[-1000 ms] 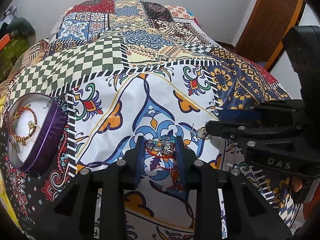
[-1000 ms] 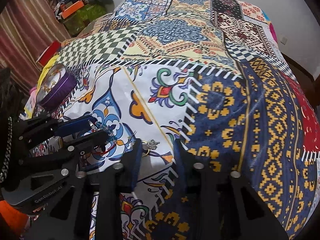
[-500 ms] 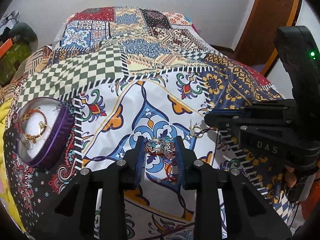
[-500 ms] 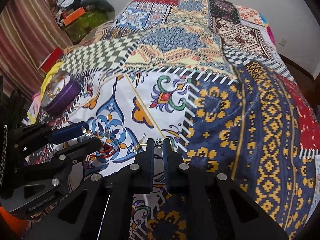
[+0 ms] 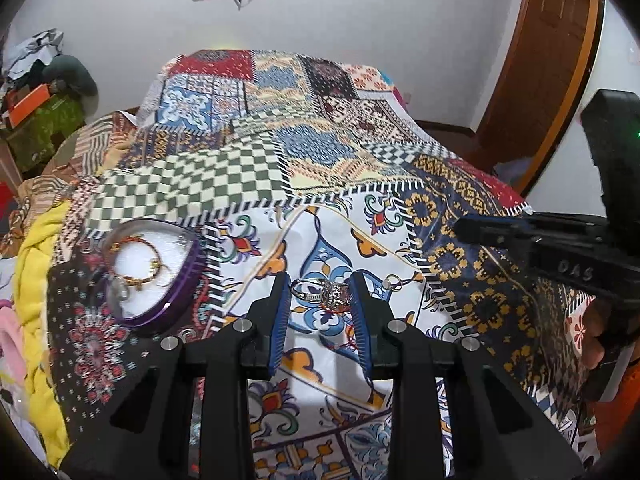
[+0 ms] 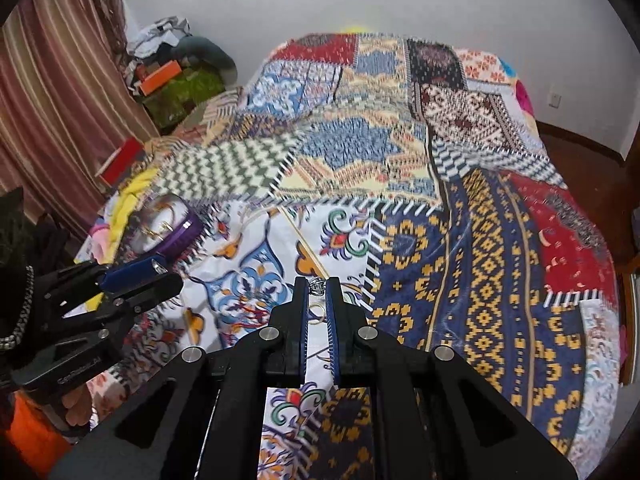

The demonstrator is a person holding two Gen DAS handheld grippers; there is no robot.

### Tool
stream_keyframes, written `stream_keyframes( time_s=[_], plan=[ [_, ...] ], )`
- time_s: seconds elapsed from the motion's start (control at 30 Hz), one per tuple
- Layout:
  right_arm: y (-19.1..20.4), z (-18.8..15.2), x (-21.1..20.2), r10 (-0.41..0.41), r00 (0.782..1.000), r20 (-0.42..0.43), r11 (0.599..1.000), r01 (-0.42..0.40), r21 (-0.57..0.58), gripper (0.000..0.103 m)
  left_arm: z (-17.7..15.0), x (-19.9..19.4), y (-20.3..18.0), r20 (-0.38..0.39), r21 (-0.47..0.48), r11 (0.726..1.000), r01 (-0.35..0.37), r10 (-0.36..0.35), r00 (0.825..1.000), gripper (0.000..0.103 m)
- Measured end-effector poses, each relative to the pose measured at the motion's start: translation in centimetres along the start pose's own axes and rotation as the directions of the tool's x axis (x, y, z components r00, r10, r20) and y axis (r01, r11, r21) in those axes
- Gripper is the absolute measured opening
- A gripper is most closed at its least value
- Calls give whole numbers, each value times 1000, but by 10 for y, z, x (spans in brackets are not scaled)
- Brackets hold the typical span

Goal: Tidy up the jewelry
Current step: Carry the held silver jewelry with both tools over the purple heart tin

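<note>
My left gripper (image 5: 320, 294) is shut on a silver bracelet (image 5: 324, 292) with a jewelled cluster, held just above the patterned bedspread (image 5: 256, 184). It also shows from the side at the left of the right wrist view, as the left gripper (image 6: 160, 274). A purple round tin (image 5: 182, 280) with gold bangles (image 5: 136, 264) on white padding lies to its left. My right gripper (image 6: 317, 286) is shut on a small silver ring (image 6: 318, 285). A gold ring (image 6: 316, 314) shows in the gap lower down; I cannot tell whether it is attached. Another small ring (image 5: 394, 280) lies on the cloth.
A yellow cloth (image 5: 36, 264) lies bunched at the bed's left edge, near the tin (image 6: 176, 232). Boxes and bags (image 6: 172, 76) are piled against the far wall beside a striped curtain (image 6: 48, 92). A wooden door (image 5: 548, 52) stands at the right.
Both grippers have risen from the bedspread. The right gripper closed on the silver ring and lifted it. The left gripper carried its bracelet up.
</note>
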State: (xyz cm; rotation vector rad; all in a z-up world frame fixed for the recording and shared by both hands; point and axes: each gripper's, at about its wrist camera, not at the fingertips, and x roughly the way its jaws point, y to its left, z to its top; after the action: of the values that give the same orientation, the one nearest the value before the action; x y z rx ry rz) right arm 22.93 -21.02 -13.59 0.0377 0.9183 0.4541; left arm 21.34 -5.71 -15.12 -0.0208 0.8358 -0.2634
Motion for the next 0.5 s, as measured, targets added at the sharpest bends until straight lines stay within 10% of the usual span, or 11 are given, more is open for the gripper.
stream_keyframes(
  time_s=[0.5],
  plan=[
    [49,21,-43,47,992,116,996,-39,-74,8,-6,-61,39,95,-66,996,-68,74,993,29]
  ],
)
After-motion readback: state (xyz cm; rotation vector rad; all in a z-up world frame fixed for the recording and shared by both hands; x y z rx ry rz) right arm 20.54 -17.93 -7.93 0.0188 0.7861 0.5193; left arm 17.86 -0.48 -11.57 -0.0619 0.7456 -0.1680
